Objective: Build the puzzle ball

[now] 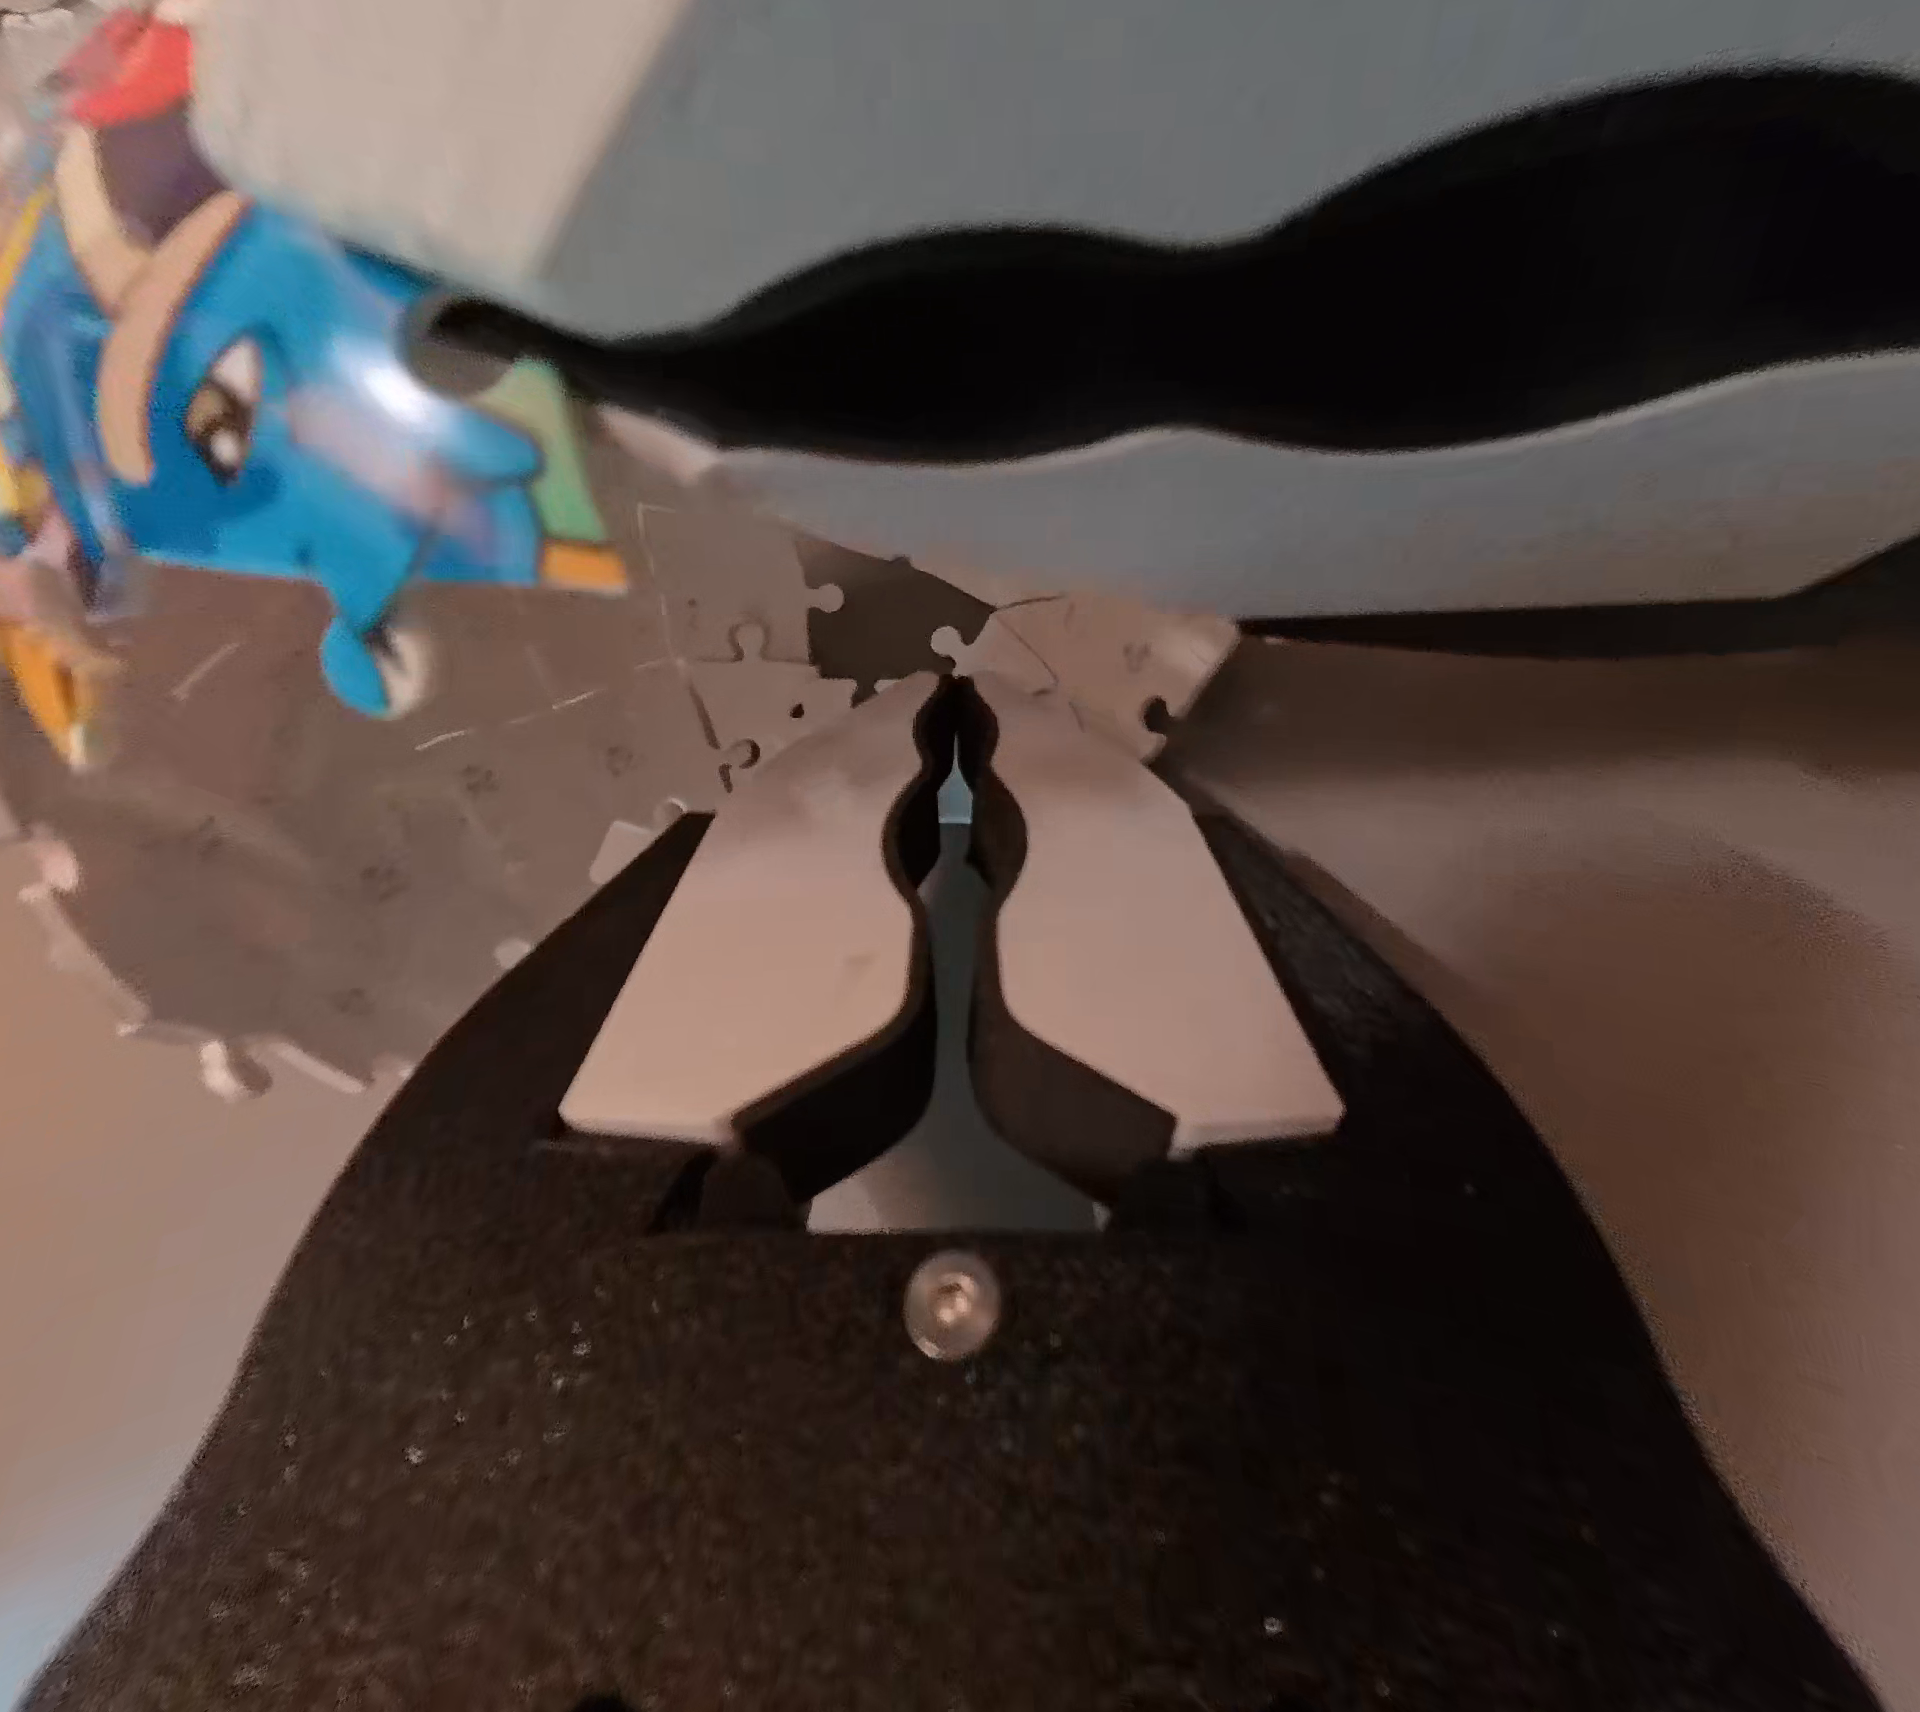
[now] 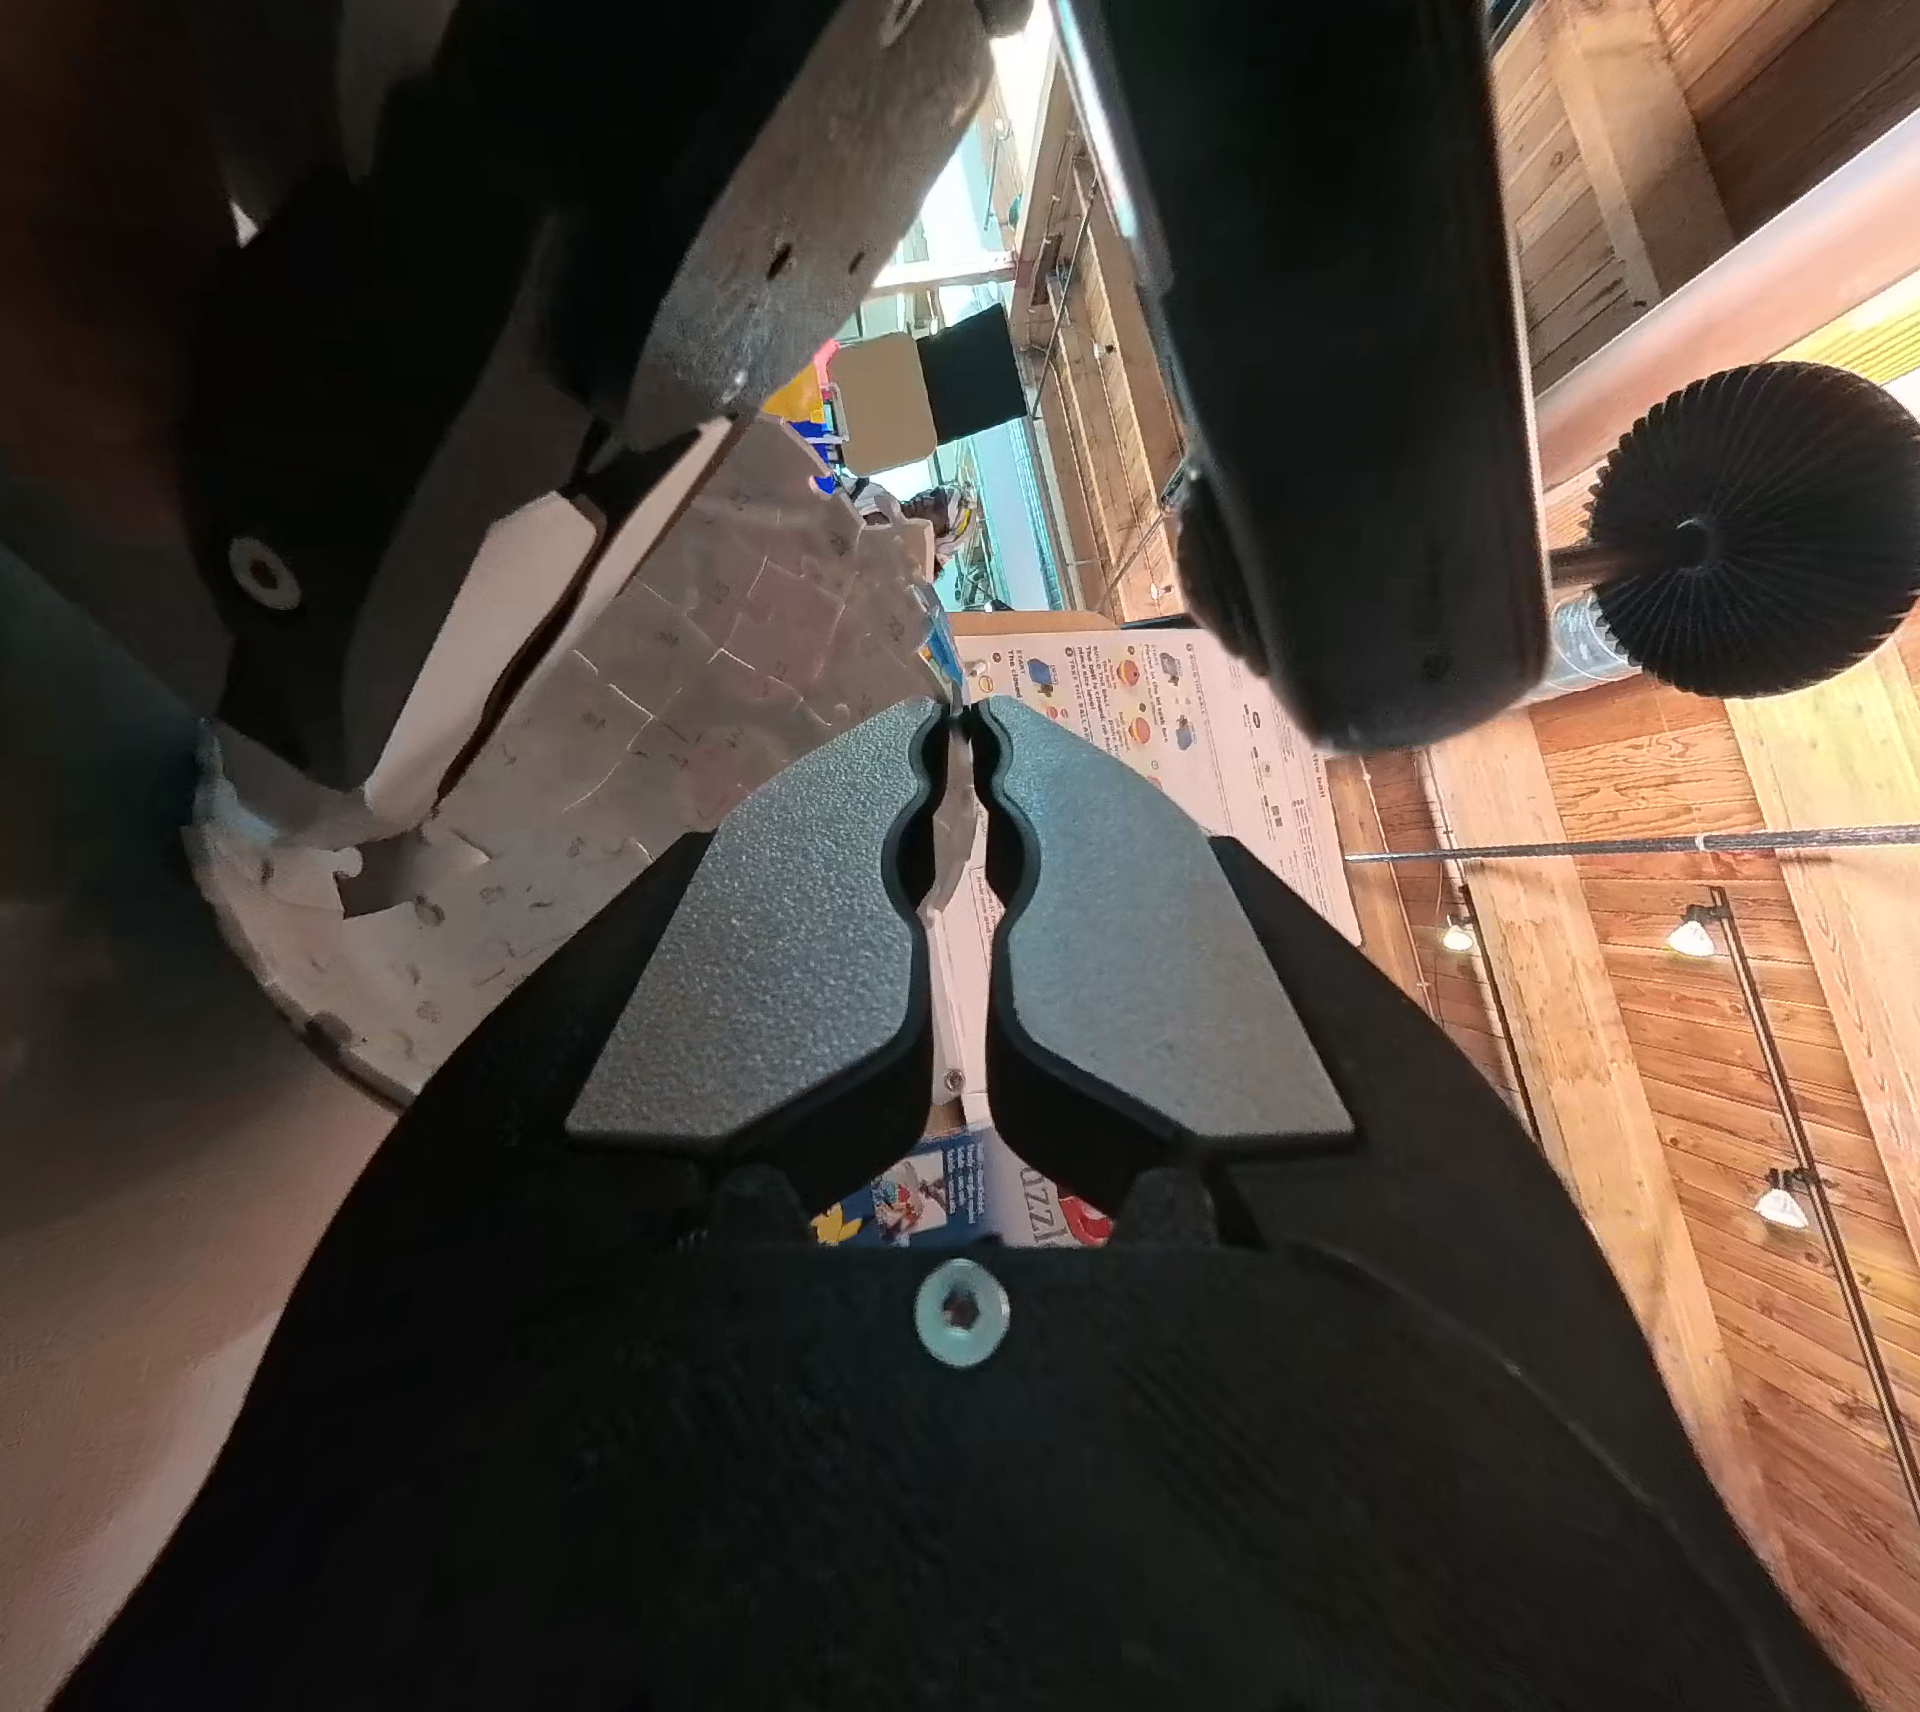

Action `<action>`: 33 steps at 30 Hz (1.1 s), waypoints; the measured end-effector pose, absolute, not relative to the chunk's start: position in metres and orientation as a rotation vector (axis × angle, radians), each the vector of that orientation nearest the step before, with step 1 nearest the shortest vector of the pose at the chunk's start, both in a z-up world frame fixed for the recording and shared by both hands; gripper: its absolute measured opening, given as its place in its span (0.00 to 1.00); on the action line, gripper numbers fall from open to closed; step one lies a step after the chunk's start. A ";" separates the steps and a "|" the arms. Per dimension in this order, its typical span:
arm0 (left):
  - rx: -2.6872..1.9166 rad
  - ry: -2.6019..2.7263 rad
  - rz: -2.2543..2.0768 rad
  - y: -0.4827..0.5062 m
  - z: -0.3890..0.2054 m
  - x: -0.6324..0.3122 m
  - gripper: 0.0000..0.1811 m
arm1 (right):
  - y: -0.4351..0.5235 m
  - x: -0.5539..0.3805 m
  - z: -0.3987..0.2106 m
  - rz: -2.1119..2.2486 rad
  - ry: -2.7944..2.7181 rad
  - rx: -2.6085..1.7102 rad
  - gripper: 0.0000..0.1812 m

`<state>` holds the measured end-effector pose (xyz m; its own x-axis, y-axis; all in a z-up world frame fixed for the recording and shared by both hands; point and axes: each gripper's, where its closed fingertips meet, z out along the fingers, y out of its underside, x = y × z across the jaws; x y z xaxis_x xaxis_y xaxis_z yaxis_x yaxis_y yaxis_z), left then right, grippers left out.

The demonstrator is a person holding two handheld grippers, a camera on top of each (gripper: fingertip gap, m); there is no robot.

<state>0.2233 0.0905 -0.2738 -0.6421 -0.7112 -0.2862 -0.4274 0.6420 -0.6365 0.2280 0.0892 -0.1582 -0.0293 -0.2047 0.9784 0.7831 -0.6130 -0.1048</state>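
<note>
The partly built puzzle ball is a curved shell of joined pieces, grey inside (image 1: 312, 831) and printed with a blue cartoon outside (image 1: 260, 436). My left gripper (image 1: 954, 722) is shut on the shell's grey edge. The right gripper's big pale fingers (image 1: 1247, 519) cross the top of the left wrist view. In the right wrist view my right gripper (image 2: 961, 727) is shut on a thin puzzle piece (image 2: 948, 841) seen edge-on at the rim of the shell (image 2: 727, 675). The left gripper (image 2: 416, 795) clamps the shell's other side. Whether the piece is joined to the shell is hidden.
A printed instruction sheet (image 2: 1205, 789) and a colourful puzzle box (image 2: 935, 1195) lie beyond the right gripper. Wooden planks (image 2: 1662, 1143) with small lamps and a black pleated round object (image 2: 1745, 530) fill the right side. A brown surface (image 1: 1558, 935) lies behind the left gripper. There is about 11 cm between the tips of the two grippers.
</note>
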 end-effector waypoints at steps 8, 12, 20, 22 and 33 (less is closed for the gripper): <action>-0.867 2.361 -0.747 0.091 -0.274 0.224 0.00 | 0.089 0.229 -0.159 -1.720 -0.609 -1.527 0.02; -0.945 2.289 -0.817 0.104 -0.263 0.224 0.00 | 0.087 0.229 -0.160 -1.719 -0.601 -1.533 0.02; -0.990 2.275 -0.717 0.116 -0.270 0.220 0.00 | 0.089 0.222 -0.161 -1.716 -0.628 -1.525 0.03; -1.012 2.255 -0.711 0.118 -0.270 0.222 0.00 | 0.088 0.222 -0.161 -1.716 -0.626 -1.528 0.03; -1.073 2.183 -0.753 0.116 -0.270 0.237 0.00 | 0.089 0.224 -0.159 -1.720 -0.618 -1.526 0.03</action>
<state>0.2371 0.1155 -0.2697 -0.5031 -0.8265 -0.2526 -0.4946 0.5151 -0.7000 0.2243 0.0895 -0.1593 -0.0159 -0.2116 0.9772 0.7850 -0.6079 -0.1189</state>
